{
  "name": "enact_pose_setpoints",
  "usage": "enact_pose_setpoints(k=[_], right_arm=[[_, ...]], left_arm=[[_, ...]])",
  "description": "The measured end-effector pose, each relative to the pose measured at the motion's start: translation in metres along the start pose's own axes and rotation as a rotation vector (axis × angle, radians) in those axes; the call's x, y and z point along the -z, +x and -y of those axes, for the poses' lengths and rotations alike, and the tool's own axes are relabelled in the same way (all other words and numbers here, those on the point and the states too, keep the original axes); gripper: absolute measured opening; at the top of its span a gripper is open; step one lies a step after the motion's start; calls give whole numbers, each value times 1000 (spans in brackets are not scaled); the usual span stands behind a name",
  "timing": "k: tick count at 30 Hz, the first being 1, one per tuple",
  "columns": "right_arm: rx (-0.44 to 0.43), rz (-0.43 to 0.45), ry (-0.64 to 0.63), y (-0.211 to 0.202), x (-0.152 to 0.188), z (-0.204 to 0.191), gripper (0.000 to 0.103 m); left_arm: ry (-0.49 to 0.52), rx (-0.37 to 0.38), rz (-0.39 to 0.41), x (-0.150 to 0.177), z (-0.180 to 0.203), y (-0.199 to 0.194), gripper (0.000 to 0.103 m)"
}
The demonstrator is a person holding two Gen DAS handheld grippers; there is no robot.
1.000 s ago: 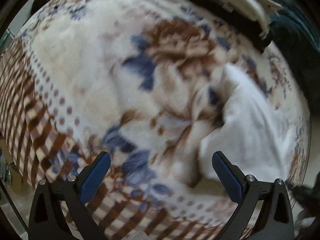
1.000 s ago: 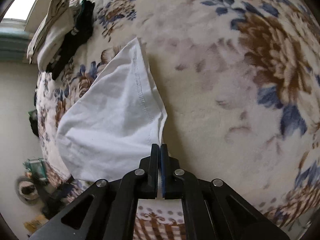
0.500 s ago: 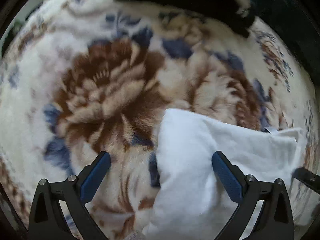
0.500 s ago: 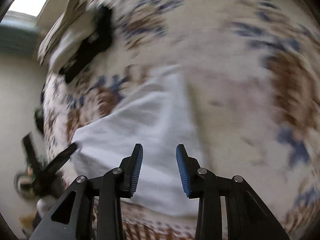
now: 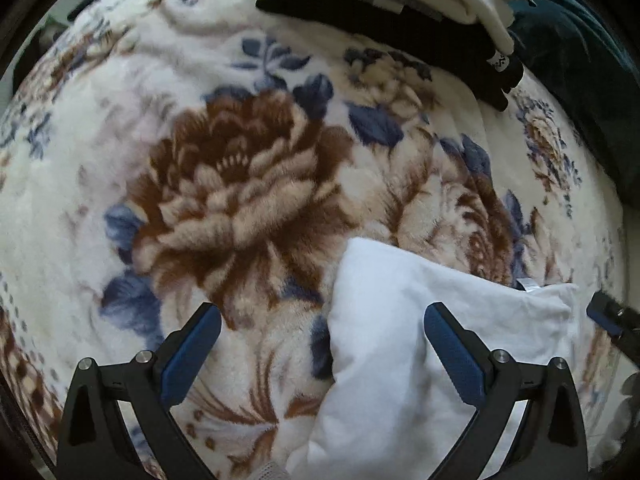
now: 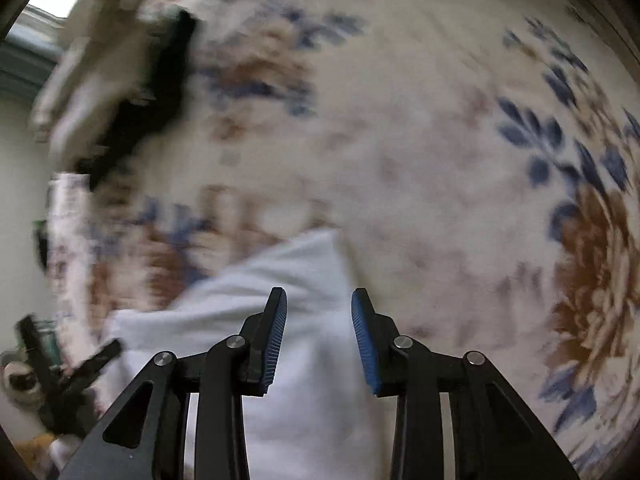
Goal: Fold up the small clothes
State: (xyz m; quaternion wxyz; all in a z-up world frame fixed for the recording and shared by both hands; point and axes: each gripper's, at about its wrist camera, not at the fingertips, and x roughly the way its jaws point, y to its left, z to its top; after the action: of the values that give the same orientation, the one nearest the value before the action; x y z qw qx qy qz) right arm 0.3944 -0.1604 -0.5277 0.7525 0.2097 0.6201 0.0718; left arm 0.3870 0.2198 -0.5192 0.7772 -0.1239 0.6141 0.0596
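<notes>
Spreading across both views is a fleecy blanket [image 5: 248, 184] printed with brown roses and blue leaves, and it is serving as the work surface. Lying on it is a white garment [image 5: 404, 344], already doubled over into a puffy, roughly oblong packet. In the left wrist view the garment is sitting from about 4 to 6 o'clock, its rounded upper corner pointing toward the centre and a small tag showing at its far right corner.

Toward 1 o'clock in that view a pile of folded clothes [image 5: 400, 4] is resting on the blanket, black pieces underneath and cream ones on top, well apart from the white garment. A dark teal cloth [image 5: 576, 80] is lying just beside the pile at 2 o'clock.

Hovering low over the blanket, the left gripper [image 5: 322, 340] is standing with its blue-padded jaws spread wide, gripping nothing; the garment's left edge is falling between them. At the 3 to 4 o'clock edge the tip of the right gripper [image 5: 608, 316] is poking in, near the garment's tagged corner.

From the right wrist view, which is blurred, the right gripper [image 6: 319, 336] is showing its jaws parted to a moderate gap with nothing clamped, and the white garment [image 6: 224, 308] is lying beneath and between them, from 6 to 8 o'clock.
</notes>
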Motion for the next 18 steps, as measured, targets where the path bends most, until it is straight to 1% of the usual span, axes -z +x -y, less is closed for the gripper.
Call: enact_pose_setpoints(k=[1,2,3,4,5,7,8,9,10,11,12,13,15,16,17,18], right_arm=[[-48,-12,-37,4,-1,-13,38],[-87,-35,-69,11,-2,-22,43],[-98,-53,-94,21,-4,-36,44],[-87,-73,-141,34,-2,-45,44],[-37,-90,-192,47,0,-55,44],[120,-82,-272,68,-3,-59,44],[140,-77,-250,73,-6,-50,42],[121,-82,-211,74,-10,-43,41],[82,-89,-157,70,-14,-35,40],[57,-79,-128,63,-16,-30,39],[33,-57,-112,52,-17,-26,42],[8,-31,-107,37,-18,-21,42],[11,-22,-98,24,-20,-10,42],[0,-17,-86,14,-21,0,43],[-11,-17,-81,9,-21,5,48],[1,-17,-82,4,-18,9,52]], left_arm=[[7,-5,-3,0,1,2,103],[7,-12,-12,0,0,10,103],[4,-17,-20,-2,-1,16,103],[-2,-4,-34,-4,-2,24,103],[-8,0,-39,-4,-4,27,103],[-17,11,-49,-7,-6,29,103],[-15,11,-47,-8,-6,27,103],[-8,9,-40,-7,-6,22,103],[2,8,-32,-8,-5,18,103],[8,11,-25,-11,-4,14,103],[7,17,-17,-10,-4,10,103],[5,23,-4,-9,-5,4,103],[4,22,15,-9,-9,-4,103],[-1,14,30,-7,-11,-10,103],[-5,10,41,-6,-12,-15,103],[-8,6,52,-4,-13,-21,103]])
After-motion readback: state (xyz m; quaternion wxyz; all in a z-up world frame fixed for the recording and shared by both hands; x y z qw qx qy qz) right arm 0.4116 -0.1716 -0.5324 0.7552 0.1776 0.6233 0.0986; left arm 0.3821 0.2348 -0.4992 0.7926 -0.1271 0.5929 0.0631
